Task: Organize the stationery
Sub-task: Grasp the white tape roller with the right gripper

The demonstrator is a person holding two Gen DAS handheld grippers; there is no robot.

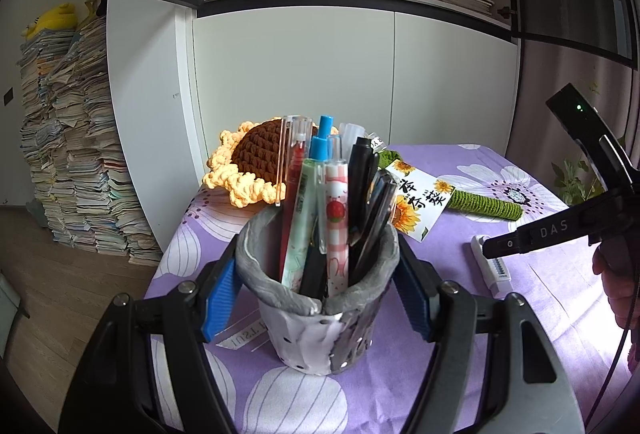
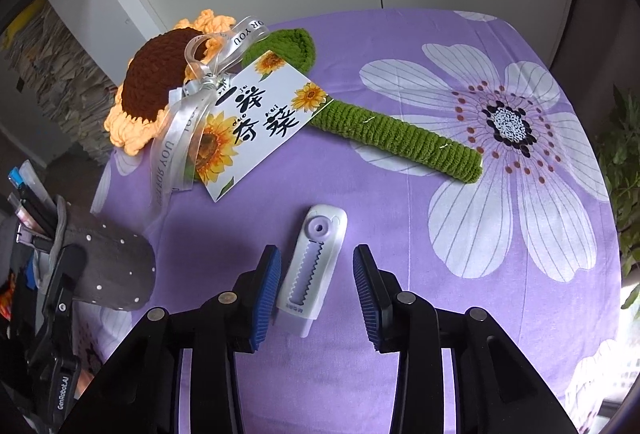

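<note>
Left tongs (image 1: 316,298) clamped on the pen cup (image 1: 320,314), holding it steady on the counter (image 2: 400,194) as the drop target. Right tongs (image 2: 316,286) apart, straddling the white utility knife (image 2: 314,266) without pressing; it lies flat, long axis roughly along the fingers, rounded end pointing away toward the crochet sunflower (image 2: 160,90).

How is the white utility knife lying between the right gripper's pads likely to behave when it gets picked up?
The white utility knife looks like a rigid plastic case, so it probably stays stiff in the right gripper. Its smooth sides may slip a little against the ribbed pads. Lying flat on the purple tablecloth, it seems unlikely to roll, and it is likely light.
</note>
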